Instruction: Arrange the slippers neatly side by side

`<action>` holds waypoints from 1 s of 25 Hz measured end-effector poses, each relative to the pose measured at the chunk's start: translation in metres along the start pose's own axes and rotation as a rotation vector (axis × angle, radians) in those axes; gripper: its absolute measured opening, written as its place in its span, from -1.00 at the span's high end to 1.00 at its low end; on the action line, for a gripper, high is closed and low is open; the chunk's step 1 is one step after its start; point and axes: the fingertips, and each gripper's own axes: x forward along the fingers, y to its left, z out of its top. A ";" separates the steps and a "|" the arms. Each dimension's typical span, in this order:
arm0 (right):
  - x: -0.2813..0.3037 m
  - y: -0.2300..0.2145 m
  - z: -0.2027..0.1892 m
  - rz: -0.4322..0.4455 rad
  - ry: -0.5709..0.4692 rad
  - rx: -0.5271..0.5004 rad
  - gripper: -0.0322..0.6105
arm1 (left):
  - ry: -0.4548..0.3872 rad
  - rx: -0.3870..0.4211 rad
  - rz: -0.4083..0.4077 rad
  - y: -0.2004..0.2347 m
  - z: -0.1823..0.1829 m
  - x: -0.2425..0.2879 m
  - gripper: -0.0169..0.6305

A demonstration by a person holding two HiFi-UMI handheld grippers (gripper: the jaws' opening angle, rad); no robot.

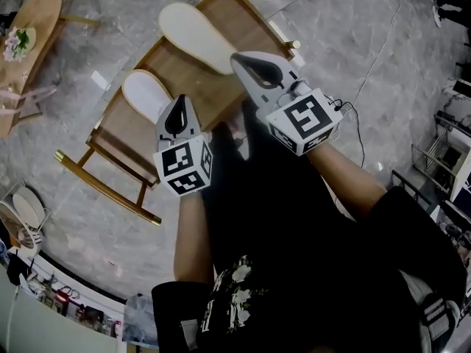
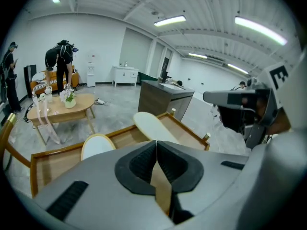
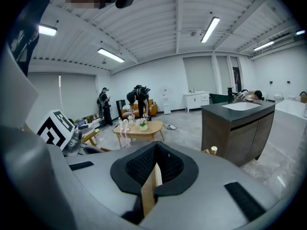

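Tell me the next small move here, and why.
Probably open the left gripper: its jaws are shut and empty near the nearer white oval slipper, which lies apart from the longer white slipper on the wooden rack.

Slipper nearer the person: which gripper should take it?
Left, most likely. The left gripper, jaws shut, has its tip right beside the near slipper; the right gripper, also shut, sits by the far slipper.
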 end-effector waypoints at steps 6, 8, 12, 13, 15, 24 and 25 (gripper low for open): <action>0.019 -0.023 -0.013 0.075 0.028 -0.011 0.90 | 0.001 -0.046 -0.032 -0.027 0.009 0.037 0.92; 0.030 -0.029 -0.017 0.082 0.036 -0.001 0.90 | 0.025 -0.058 -0.017 -0.026 0.004 0.049 0.92; 0.046 -0.045 -0.031 0.072 0.065 0.018 0.90 | 0.082 -0.083 0.008 -0.022 -0.004 0.074 0.92; 0.050 -0.048 -0.037 0.072 0.083 0.017 0.90 | 0.094 -0.085 0.013 -0.021 -0.005 0.079 0.92; 0.057 -0.054 -0.049 0.083 0.117 0.015 0.90 | 0.114 -0.078 0.020 -0.019 -0.006 0.090 0.92; 0.092 -0.068 -0.097 0.164 0.277 0.018 0.66 | 0.208 -0.053 0.051 -0.016 -0.018 0.129 0.92; 0.095 -0.069 -0.099 0.167 0.285 0.013 0.66 | 0.219 -0.045 0.052 -0.016 -0.020 0.131 0.92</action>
